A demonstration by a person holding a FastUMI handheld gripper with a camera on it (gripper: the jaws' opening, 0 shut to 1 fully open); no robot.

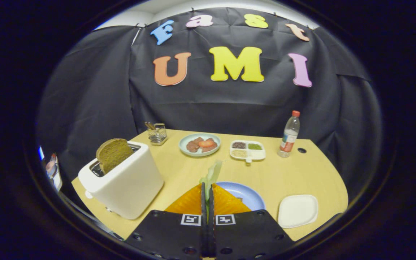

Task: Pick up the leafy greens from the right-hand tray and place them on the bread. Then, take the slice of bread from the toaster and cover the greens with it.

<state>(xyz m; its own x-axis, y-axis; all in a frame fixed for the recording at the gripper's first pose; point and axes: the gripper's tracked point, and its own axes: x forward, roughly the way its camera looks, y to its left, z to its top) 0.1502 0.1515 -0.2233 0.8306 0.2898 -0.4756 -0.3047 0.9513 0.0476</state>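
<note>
Gripper view: the claw [207, 191] pinches the leafy greens [212, 174] between both fingers, above the blue plate [246, 193]. A bread slice [113, 153] stands in the toaster [126, 184] on the bench [294, 173]; a white tray [297, 211] lies right of the plate.

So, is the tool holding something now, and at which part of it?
Yes. The tool is shut on the leafy greens, pinching their lower end; the rest of the leaf sticks up beyond the fingertips, above the blue plate.

The gripper [207, 187] was level and pointed straight ahead, its two fingers [226, 202] pinched right together on the leafy greens [212, 174], which stuck up past the tips.
</note>
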